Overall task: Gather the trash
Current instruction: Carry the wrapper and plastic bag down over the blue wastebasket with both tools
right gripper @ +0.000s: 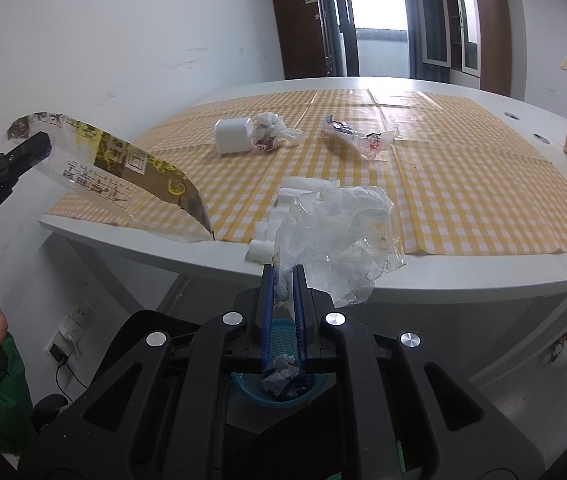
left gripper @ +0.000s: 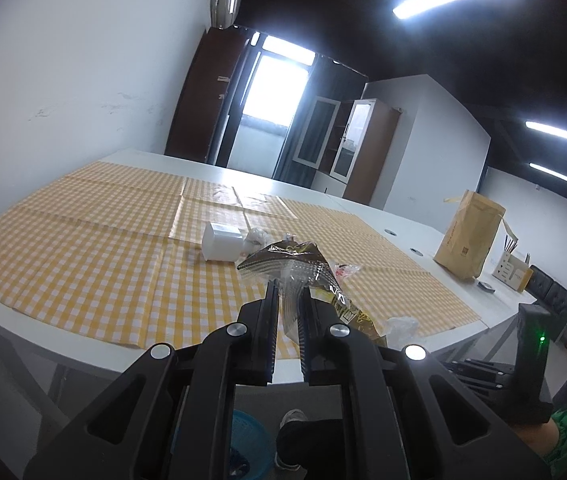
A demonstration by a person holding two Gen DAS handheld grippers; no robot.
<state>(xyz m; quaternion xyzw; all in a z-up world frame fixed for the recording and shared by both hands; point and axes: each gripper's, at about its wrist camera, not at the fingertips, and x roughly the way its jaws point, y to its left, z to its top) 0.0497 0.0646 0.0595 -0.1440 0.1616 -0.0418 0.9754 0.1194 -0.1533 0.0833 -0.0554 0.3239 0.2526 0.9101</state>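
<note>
L gripper [left gripper: 288, 292] fingers clamp brown wrapper [left gripper: 283, 258]; R gripper [right gripper: 283, 276] fingers, tilted down, clamp clear plastic [right gripper: 335, 232].

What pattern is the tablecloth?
Yellow-and-white gingham check on the tablecloth, clearest in the right wrist view.

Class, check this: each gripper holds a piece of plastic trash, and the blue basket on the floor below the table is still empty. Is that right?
Not quite. The blue basket already holds crumpled trash, as the right wrist view shows. The rest stands: the left gripper grips a printed wrapper and the right gripper a clear plastic bag.
</note>
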